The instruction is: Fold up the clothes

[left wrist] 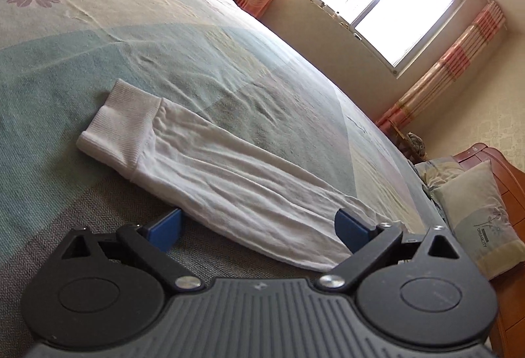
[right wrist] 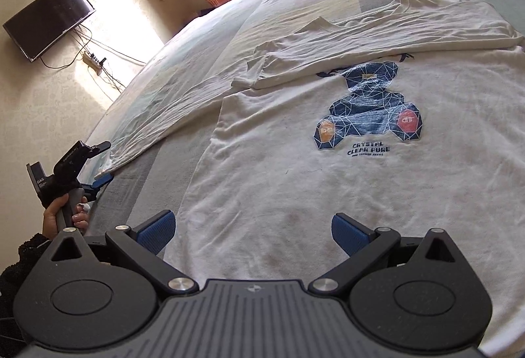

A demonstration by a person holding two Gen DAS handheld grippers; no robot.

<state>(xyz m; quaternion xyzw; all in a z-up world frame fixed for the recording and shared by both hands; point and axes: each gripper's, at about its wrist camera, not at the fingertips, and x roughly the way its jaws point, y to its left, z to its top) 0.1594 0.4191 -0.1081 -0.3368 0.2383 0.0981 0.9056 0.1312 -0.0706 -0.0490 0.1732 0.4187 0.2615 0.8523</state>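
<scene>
Both grippers have their jaws apart over the white long-sleeved cotton sweatshirt lying flat on the pale patchwork bedspread. The left gripper straddles its ribbed-cuffed sleeve. The right gripper sits at the body's lower edge.

My right tool hangs with jaws wide apart over the hem of a white sweatshirt spread on the bed, its bear print at one o'clock. At nine o'clock, my left tool meets the outstretched sleeve. A television hangs at ten o'clock.
</scene>
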